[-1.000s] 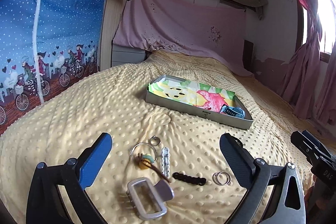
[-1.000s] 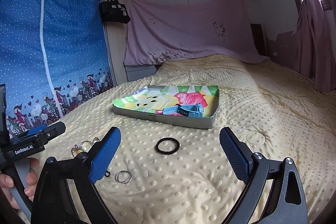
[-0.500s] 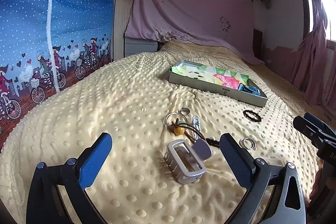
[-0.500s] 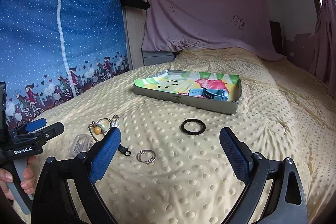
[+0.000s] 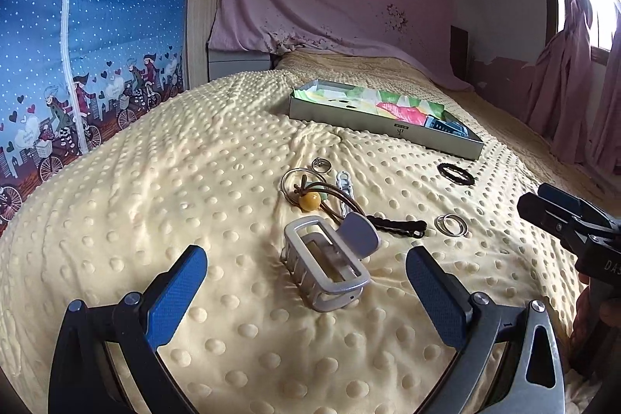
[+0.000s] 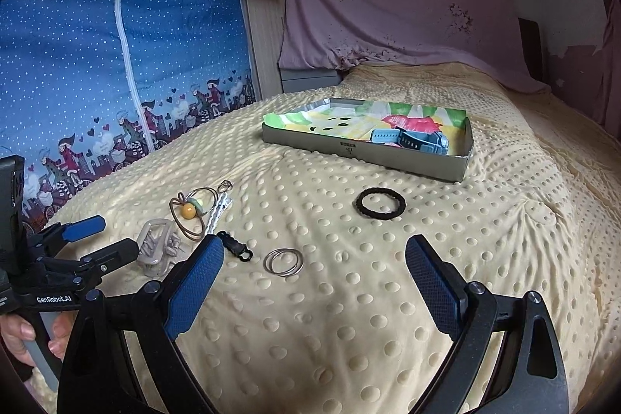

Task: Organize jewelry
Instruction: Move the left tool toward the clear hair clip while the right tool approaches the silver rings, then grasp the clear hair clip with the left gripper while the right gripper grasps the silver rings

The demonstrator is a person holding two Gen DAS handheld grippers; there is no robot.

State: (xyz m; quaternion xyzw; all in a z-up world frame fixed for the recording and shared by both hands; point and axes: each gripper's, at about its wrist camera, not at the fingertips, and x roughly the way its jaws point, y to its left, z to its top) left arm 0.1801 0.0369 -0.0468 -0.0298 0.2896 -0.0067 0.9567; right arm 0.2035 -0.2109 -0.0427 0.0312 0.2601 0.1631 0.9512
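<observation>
A silver claw hair clip [image 5: 330, 260] lies on the yellow blanket, just ahead of my open left gripper [image 5: 304, 291], between its blue pads. Beyond it lie a brown cord with an amber bead [image 5: 310, 200], a small ring [image 5: 321, 163], a white chain piece [image 5: 344, 185], a black clip [image 5: 399, 227] and paired silver rings [image 5: 450, 224]. My right gripper [image 6: 314, 286] is open and empty above the blanket, the silver rings [image 6: 283, 260] just past its fingertips. A black hair tie [image 6: 381, 204] lies further on. The shallow grey tray [image 6: 388, 158] holds a blue watch [image 6: 411, 139].
The tray has a colourful cartoon lining [image 5: 368, 101]. A blue patterned wardrobe cover [image 6: 116, 64] stands at the left, a pink sheet [image 6: 407, 18] hangs behind the bed. A hand [image 6: 23, 336] holds the left gripper's handle. Pink curtains [image 5: 574, 84] hang at the right.
Both grippers have dropped lower and nearer the blanket. The claw clip now lies closer between the left fingers, and the silver rings sit closer ahead of the right gripper.
</observation>
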